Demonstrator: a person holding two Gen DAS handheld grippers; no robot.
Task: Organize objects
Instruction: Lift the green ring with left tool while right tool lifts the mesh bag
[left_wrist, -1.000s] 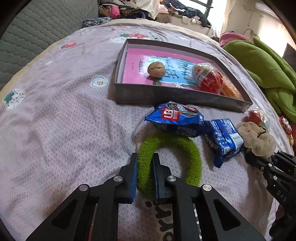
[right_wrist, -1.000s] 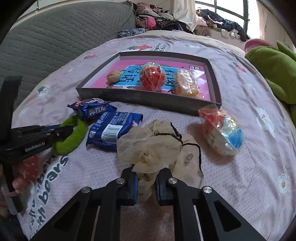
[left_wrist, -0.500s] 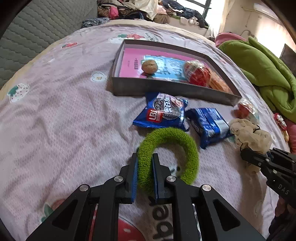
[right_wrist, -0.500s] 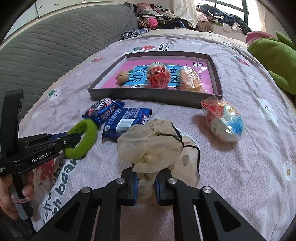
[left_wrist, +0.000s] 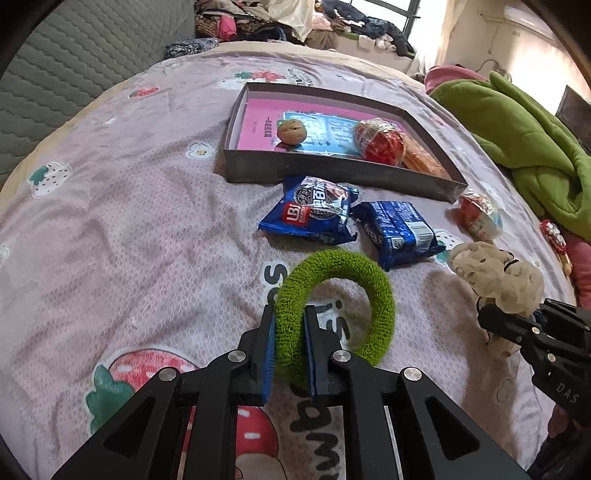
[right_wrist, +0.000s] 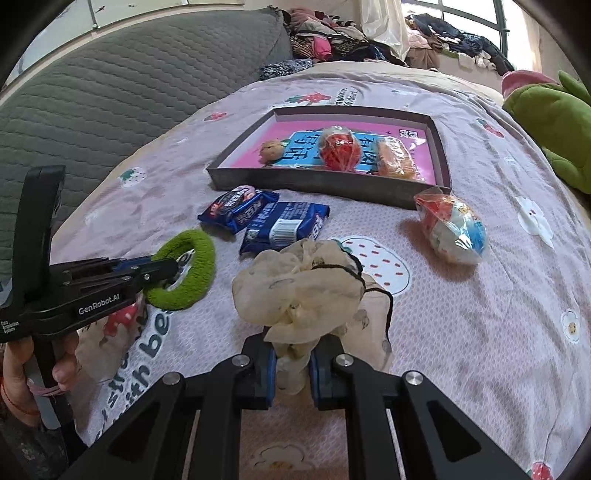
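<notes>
My left gripper (left_wrist: 289, 317) is shut on a fuzzy green ring (left_wrist: 373, 291), lifted off the bedsheet; the same green ring (right_wrist: 192, 273) hangs from the left gripper (right_wrist: 170, 269) in the right wrist view. My right gripper (right_wrist: 291, 360) is shut on a crumpled cream fabric pouch (right_wrist: 295, 288) with a black cord; the cream pouch (left_wrist: 498, 277) shows at the left wrist view's right edge. Ahead lies a grey box lid (left_wrist: 332, 173) holding a walnut (left_wrist: 291, 131), a red-wrapped egg (left_wrist: 380, 142) and an orange snack.
Two blue cookie packets (left_wrist: 314, 214) (left_wrist: 399, 230) lie just in front of the box. A wrapped toy egg (right_wrist: 454, 230) sits to the right of them. A green blanket (left_wrist: 524, 147) bulges at the right, a grey quilted headboard (right_wrist: 110, 92) at the left.
Both grippers have drawn back from the box and risen a little, carrying the green ring and the cream pouch off the sheet. The packets now lie clear of the ring.
</notes>
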